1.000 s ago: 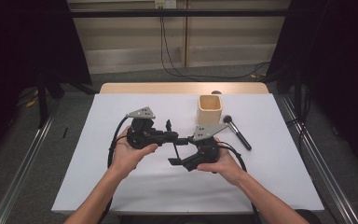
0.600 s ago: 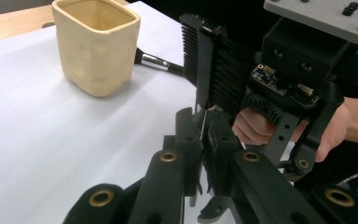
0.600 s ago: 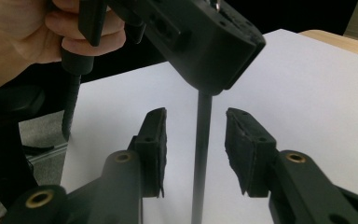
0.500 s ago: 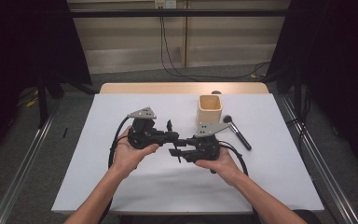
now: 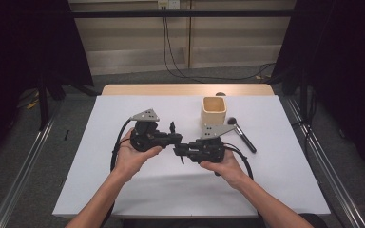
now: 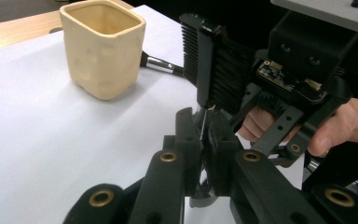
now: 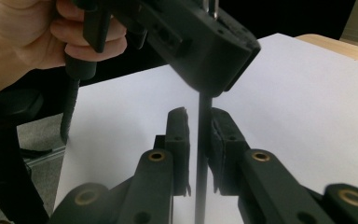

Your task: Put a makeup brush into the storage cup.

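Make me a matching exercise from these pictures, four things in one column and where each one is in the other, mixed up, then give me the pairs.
Things:
1. cream cup
2. makeup brush
3. thin dark rod
4. cable loop

Places:
A. lying on the table just right of the cup
B. between both grippers' jaws
C. standing at the table's far side
D. beside the person's left hand

Pairs: 1-C, 2-A, 3-B, 4-D

Two hand-held grippers, tips meeting at table centre.
Left gripper (image 5: 173, 137) points to 3 o'clock, jaws nearly closed; right gripper (image 5: 180, 152) points to 9 o'clock, jaws pinching a thin rod (image 7: 201, 154).
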`<state>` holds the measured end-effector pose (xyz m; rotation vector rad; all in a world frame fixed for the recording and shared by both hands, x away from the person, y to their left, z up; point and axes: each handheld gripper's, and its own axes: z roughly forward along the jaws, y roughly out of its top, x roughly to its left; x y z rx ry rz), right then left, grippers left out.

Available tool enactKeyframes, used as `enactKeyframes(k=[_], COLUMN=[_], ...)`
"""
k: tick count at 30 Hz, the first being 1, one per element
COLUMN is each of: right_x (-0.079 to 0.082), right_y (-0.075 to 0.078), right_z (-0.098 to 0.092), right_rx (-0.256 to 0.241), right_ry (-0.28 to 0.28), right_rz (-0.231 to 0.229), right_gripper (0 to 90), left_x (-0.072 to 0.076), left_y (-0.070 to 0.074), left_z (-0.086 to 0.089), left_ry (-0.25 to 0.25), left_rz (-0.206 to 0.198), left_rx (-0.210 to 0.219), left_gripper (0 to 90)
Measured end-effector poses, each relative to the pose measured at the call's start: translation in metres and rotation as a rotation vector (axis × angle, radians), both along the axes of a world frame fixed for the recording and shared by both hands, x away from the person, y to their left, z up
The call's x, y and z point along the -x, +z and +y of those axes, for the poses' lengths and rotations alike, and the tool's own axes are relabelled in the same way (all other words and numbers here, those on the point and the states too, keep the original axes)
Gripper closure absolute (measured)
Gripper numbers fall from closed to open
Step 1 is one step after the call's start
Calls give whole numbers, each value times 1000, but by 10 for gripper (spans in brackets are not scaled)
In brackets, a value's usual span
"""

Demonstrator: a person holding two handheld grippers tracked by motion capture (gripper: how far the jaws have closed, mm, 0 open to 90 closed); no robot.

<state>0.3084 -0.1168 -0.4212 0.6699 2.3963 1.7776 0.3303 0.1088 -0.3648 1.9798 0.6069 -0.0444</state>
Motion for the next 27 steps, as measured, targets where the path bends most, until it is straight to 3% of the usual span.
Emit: enactKeyframes(k=[7, 23, 27], right_x=[-2, -1, -1], right_y=[-1, 3, 2], right_z=[-3, -6, -6], right_rx=[-5, 17, 17], right_ry=[-4, -10, -17], right_rz=[16, -2, 4], right_gripper=[856, 862, 862], left_x=[-1, -2, -1], left_y=[-1, -4, -6], left_z=[-1, -1, -1], left_ry=[-1, -1, 2], left_rz=[3, 4, -10], left_rx=[4, 59, 53], left_gripper=[856, 849, 809])
